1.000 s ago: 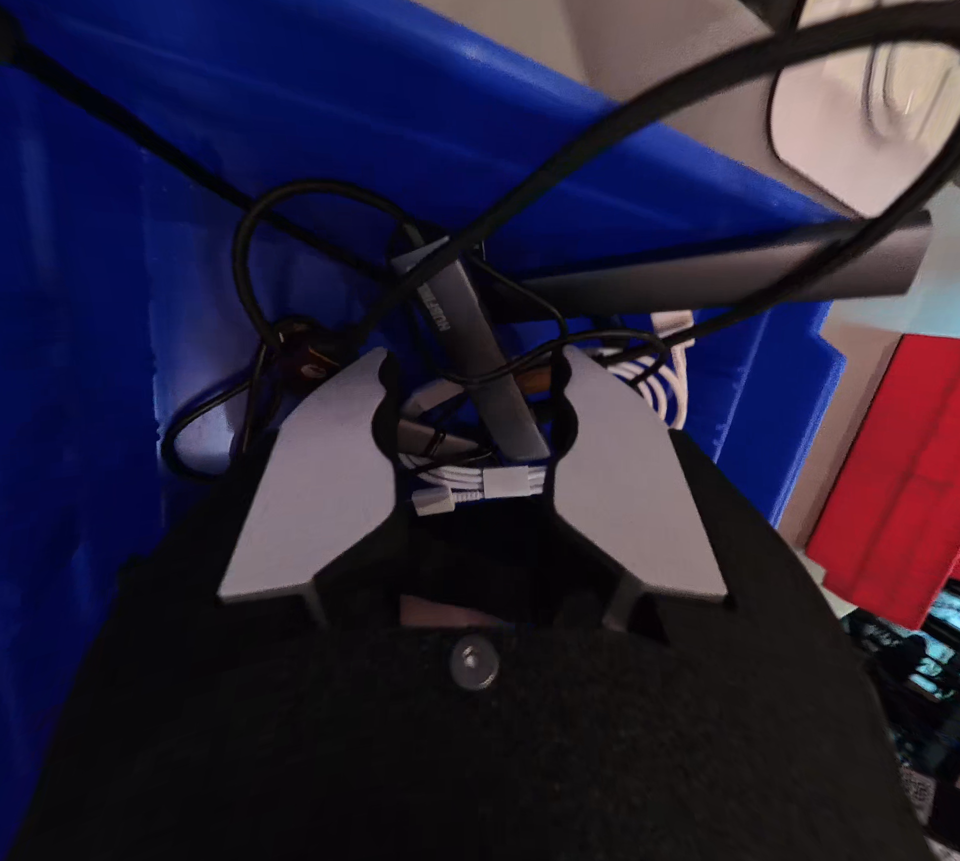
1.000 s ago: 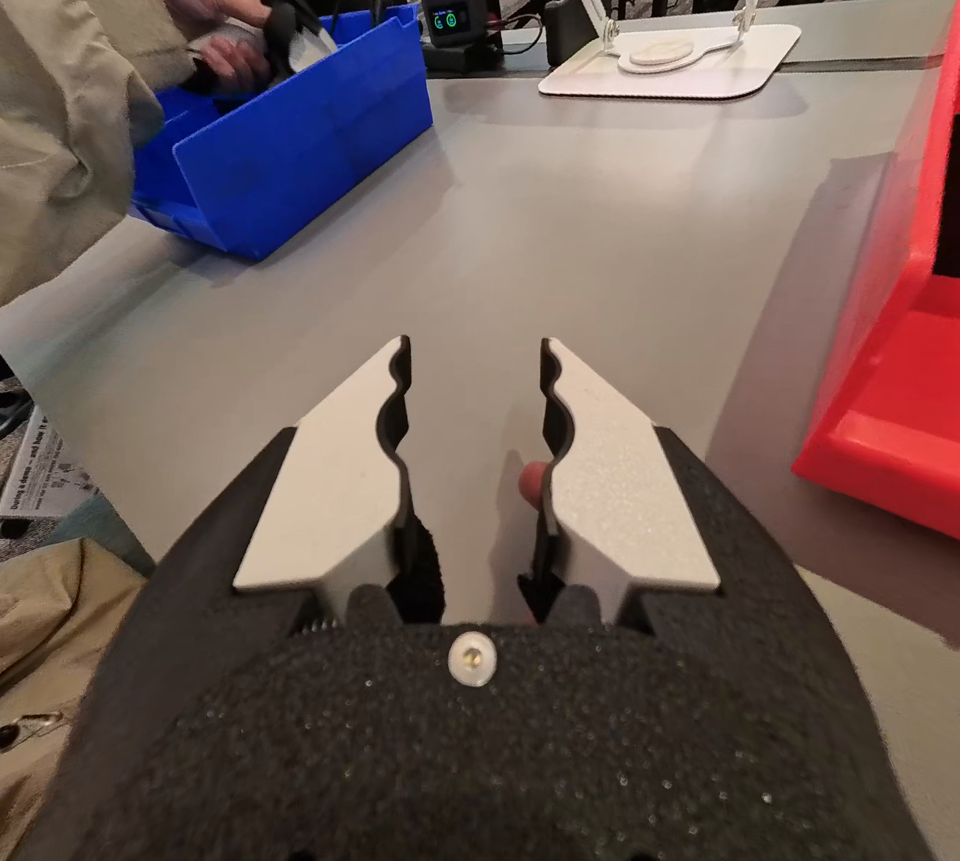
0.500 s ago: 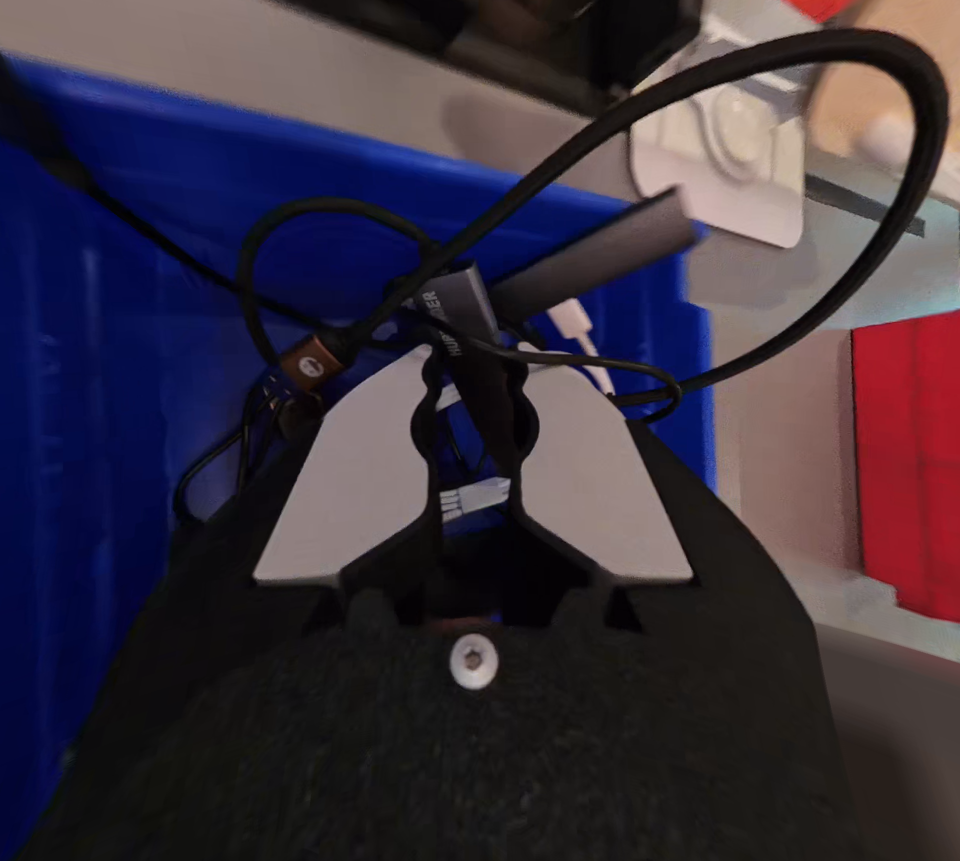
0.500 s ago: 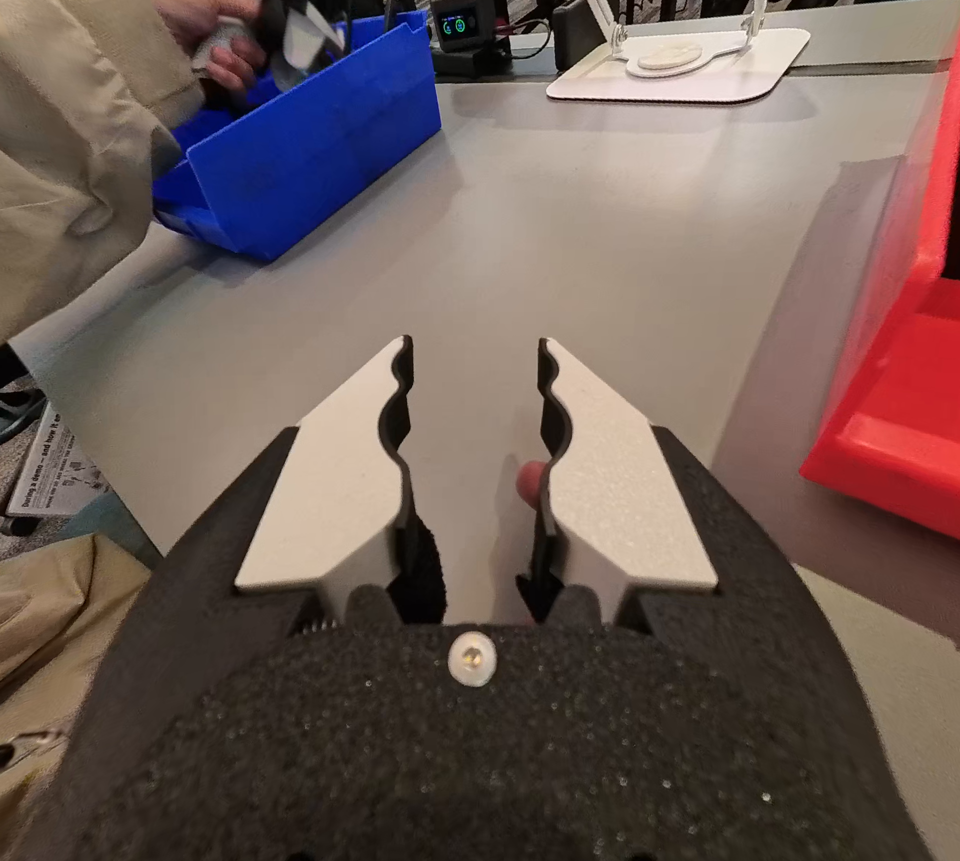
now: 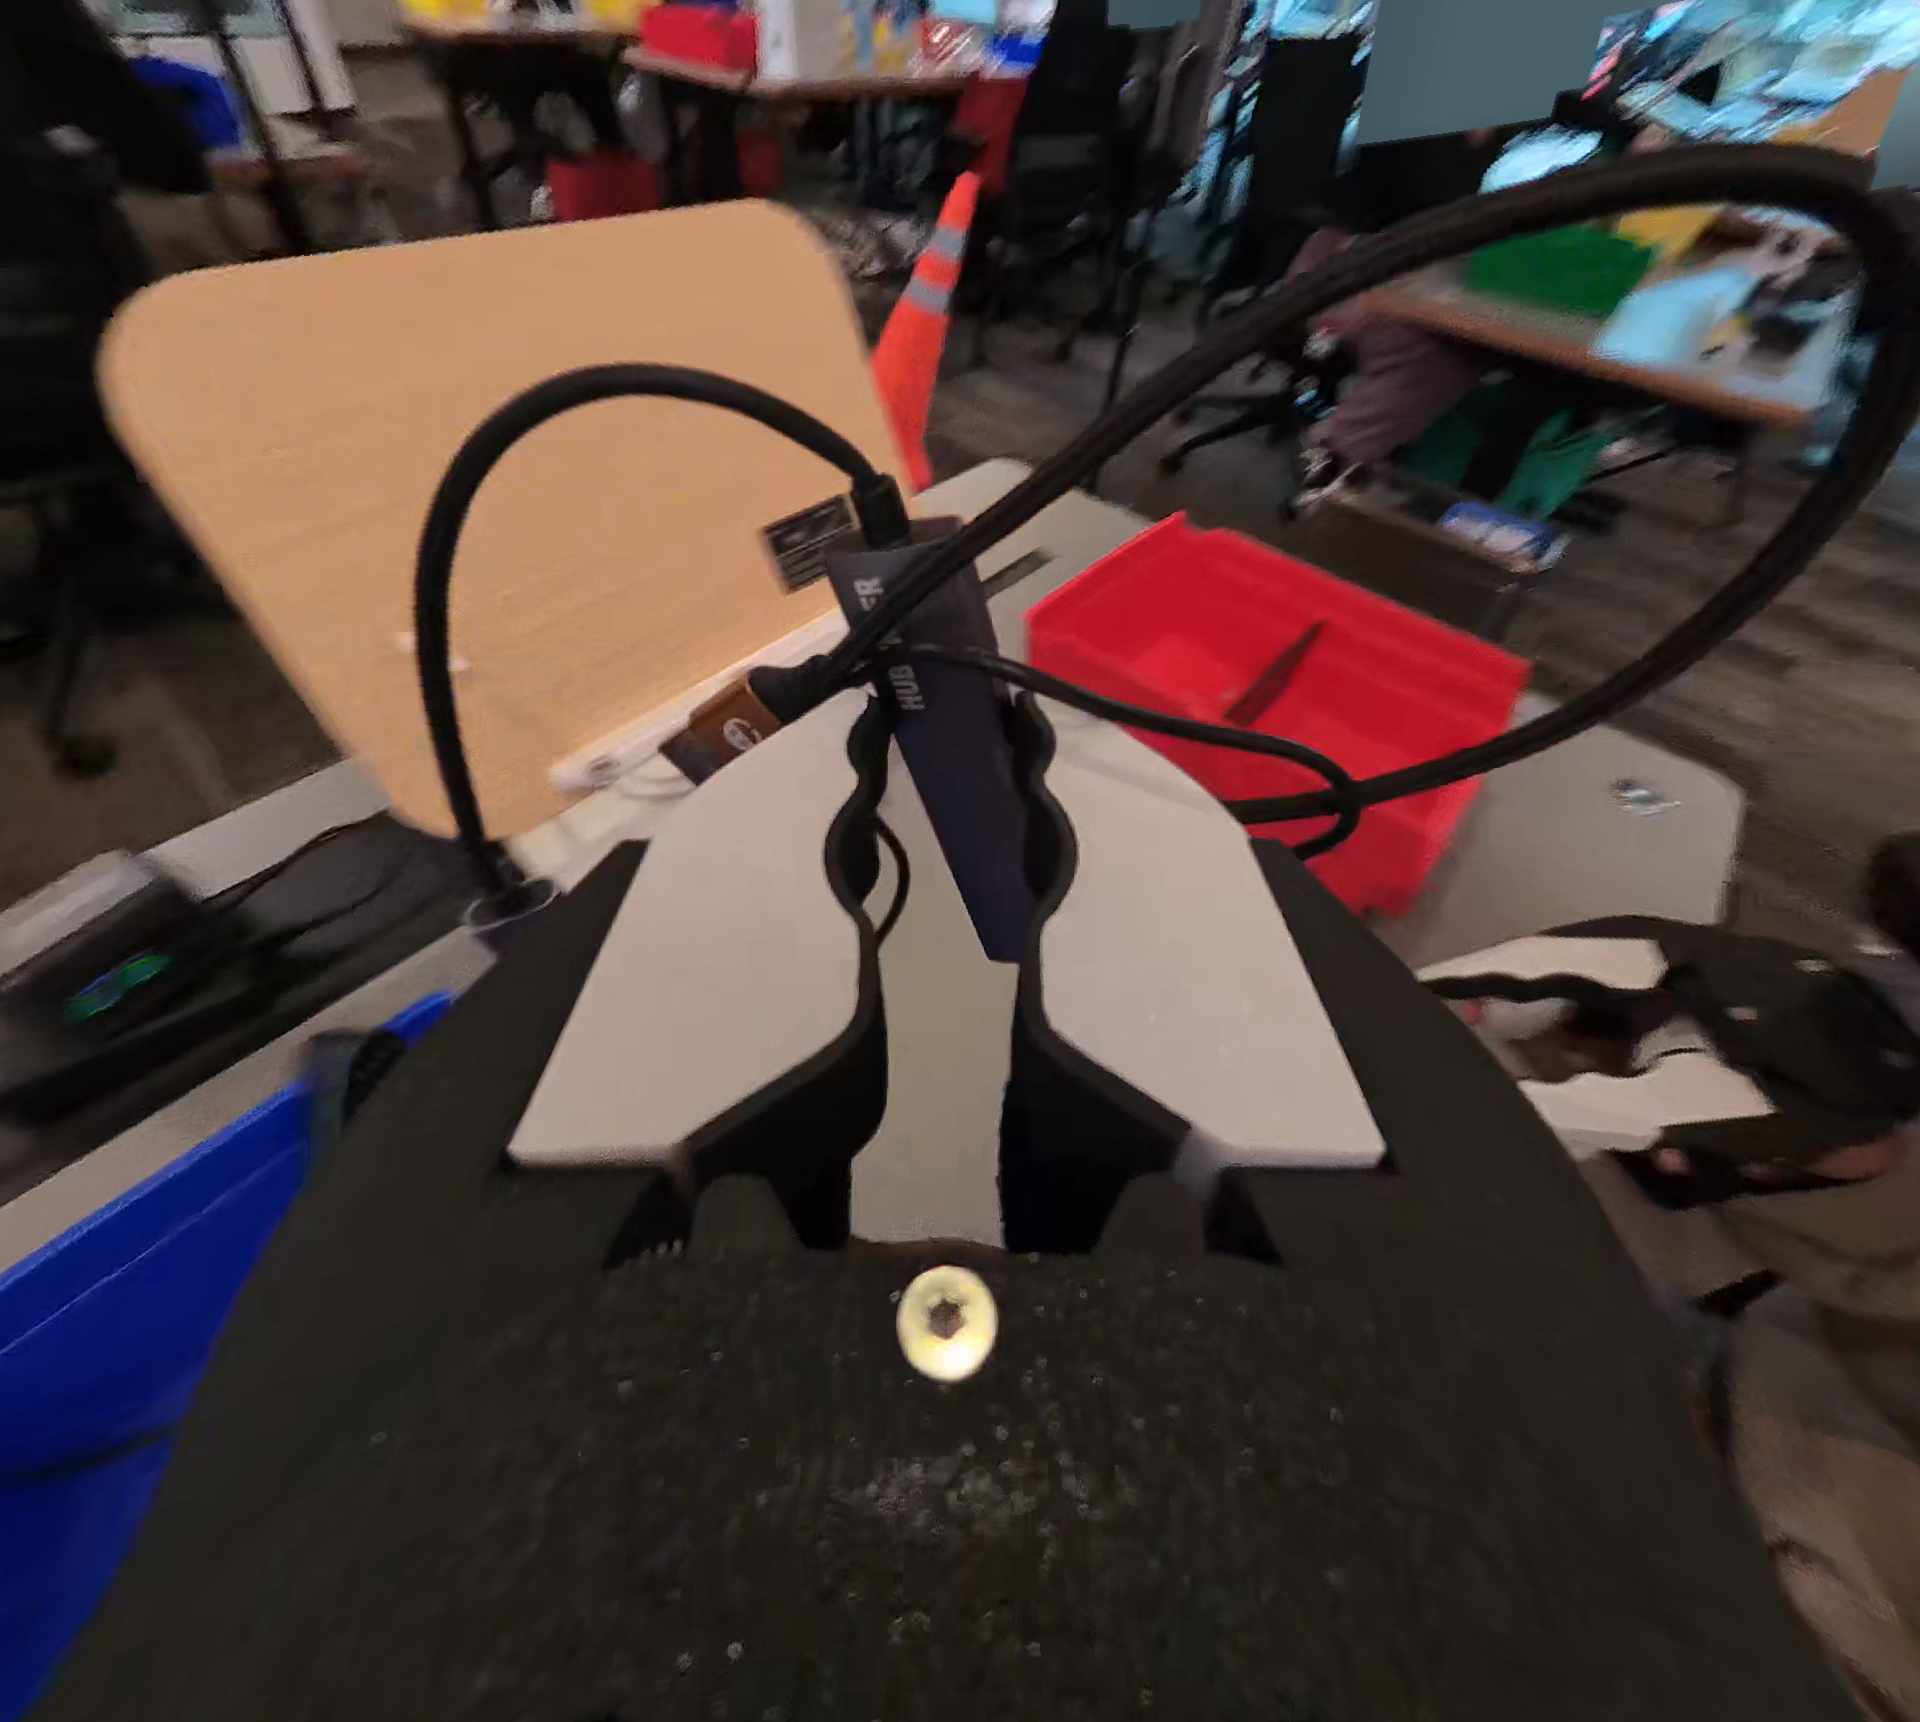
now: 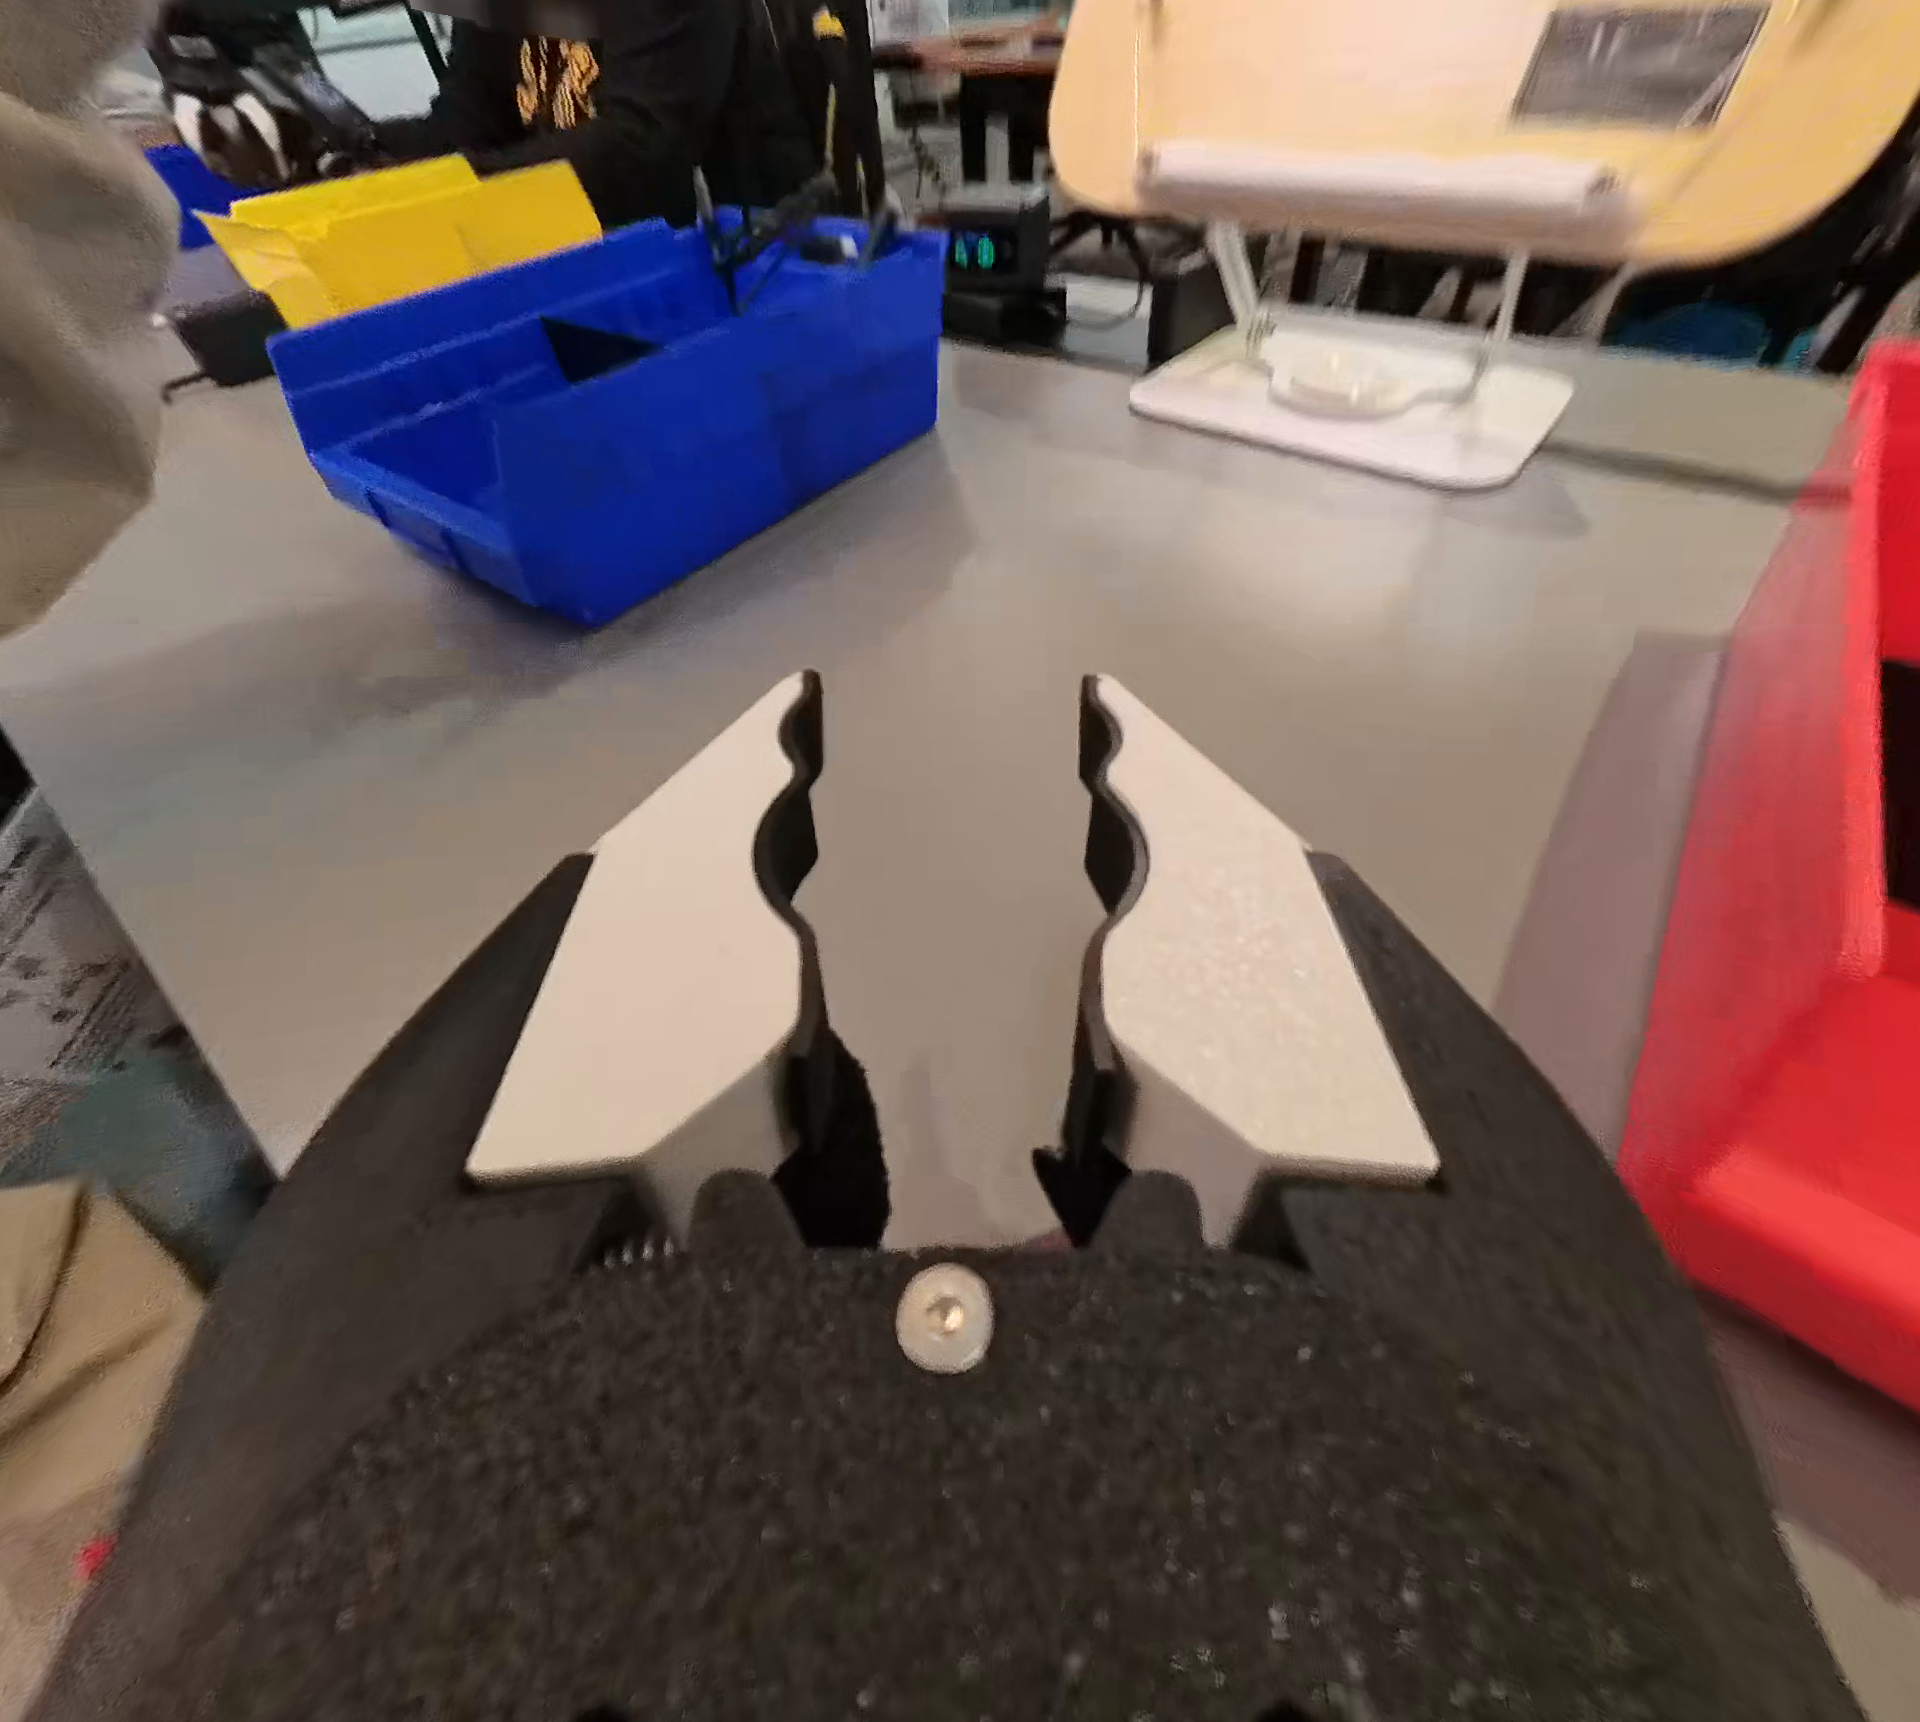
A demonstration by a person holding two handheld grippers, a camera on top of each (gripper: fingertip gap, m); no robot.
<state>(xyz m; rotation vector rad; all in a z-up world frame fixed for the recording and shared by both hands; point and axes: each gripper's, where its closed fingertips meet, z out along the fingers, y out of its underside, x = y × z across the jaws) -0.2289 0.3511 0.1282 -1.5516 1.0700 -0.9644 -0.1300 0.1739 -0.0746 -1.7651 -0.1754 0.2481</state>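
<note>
My left gripper is shut on a slim dark grey hub adapter and holds it up in the air. Thick black cables loop from it, and a brown-tipped plug hangs at its left. The blue bin is below at the lower left; in the right wrist view the blue bin stands on the grey table with cables poking out. My right gripper is open and empty, low over the table between the bins.
A red bin stands ahead right of the left gripper and also shows in the right wrist view. A tilted wooden board on a white stand is at the table's back. A small black device with a lit display sits behind the blue bin. One gripper's finger ends stand about 30 cm off the other's.
My left gripper closed on the hub adapter in the blue bin and lifted it out, swinging up toward the red bin. My right gripper stayed open and tilted up slightly.
</note>
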